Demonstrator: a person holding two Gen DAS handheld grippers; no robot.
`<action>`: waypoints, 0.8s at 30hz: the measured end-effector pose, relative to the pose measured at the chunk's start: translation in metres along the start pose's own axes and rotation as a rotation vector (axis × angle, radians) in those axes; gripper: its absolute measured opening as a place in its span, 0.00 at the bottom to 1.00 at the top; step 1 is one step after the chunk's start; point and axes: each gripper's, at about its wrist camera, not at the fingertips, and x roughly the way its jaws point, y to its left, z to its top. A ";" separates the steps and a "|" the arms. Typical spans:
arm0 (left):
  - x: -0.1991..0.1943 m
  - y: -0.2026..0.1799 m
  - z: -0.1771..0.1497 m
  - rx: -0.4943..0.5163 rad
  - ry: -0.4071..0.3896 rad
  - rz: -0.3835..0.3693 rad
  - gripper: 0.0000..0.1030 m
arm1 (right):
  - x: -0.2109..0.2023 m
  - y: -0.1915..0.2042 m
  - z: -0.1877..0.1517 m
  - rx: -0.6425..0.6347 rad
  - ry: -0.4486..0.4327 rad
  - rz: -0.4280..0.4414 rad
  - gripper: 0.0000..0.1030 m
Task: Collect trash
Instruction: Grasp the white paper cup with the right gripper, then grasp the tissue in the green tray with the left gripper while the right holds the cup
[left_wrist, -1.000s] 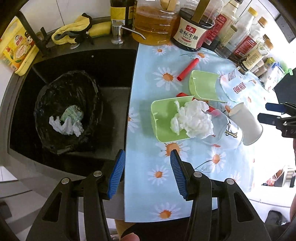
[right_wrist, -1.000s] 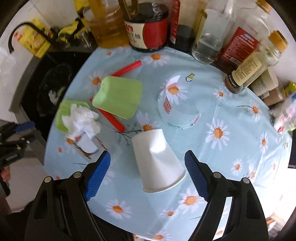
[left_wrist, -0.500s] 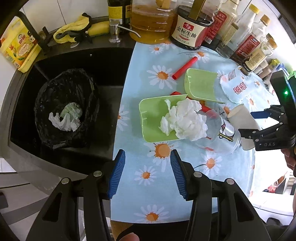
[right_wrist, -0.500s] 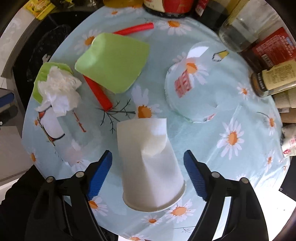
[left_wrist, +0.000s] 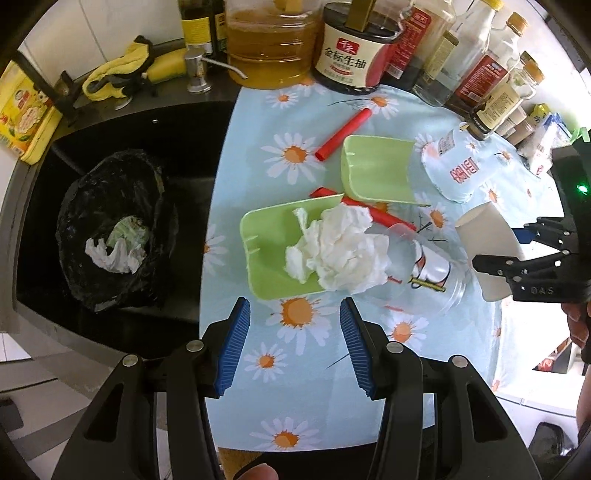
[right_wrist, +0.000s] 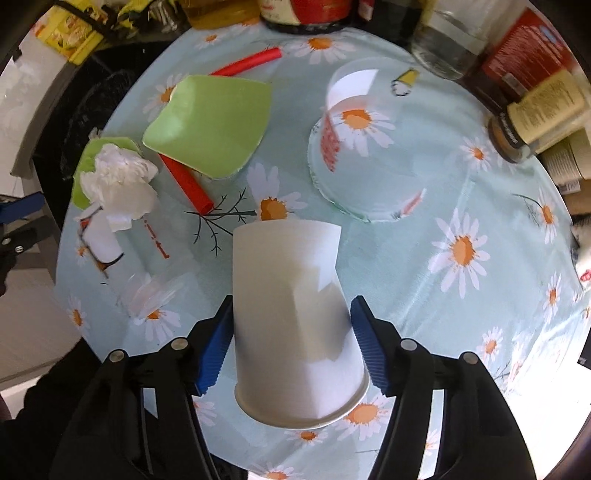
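**Kid:** What are you doing now?

**Helper:** You are grabbing the white paper cup (right_wrist: 295, 325). It lies on its side on the bench (right_wrist: 461, 314), near the front edge, with its open end toward you. Your right claw (right_wrist: 291, 345) is around it and its jaws are closing. The left pad looks like it touches the cup's side. The right pad is just beside it, not pressing yet.

**Kid:** How do you grab it well?

**Helper:** I think you should squeeze softly. A paper cup is thin and will squash. Its side looks a bit dented already. Hold it at the fat part near the rim, and stop when both pads push on it.

**Kid:** And the other claw?

**Helper:** Your left claw (left_wrist: 291, 347) is partly open and holds nothing. It hangs over the front of the bench, near the crumpled tissue (left_wrist: 343, 247) in the green tray (left_wrist: 266, 251).

**Kid:** Where does the trash go?

**Helper:** Likely into the black trash bag (left_wrist: 110, 229), which sits in the sink (left_wrist: 192, 155) past the bench's left edge. Lift the cup straight up first so it does not bump the clear plastic cup (right_wrist: 122, 258) nearby.
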 end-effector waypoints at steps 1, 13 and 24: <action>0.001 -0.001 0.003 0.005 0.005 -0.003 0.48 | -0.004 -0.003 -0.003 0.011 -0.010 0.010 0.61; 0.020 -0.021 0.045 0.060 0.029 -0.045 0.67 | -0.045 -0.019 -0.044 0.127 -0.105 0.079 0.61; 0.059 -0.027 0.057 0.057 0.133 -0.029 0.50 | -0.041 -0.021 -0.064 0.149 -0.105 0.115 0.61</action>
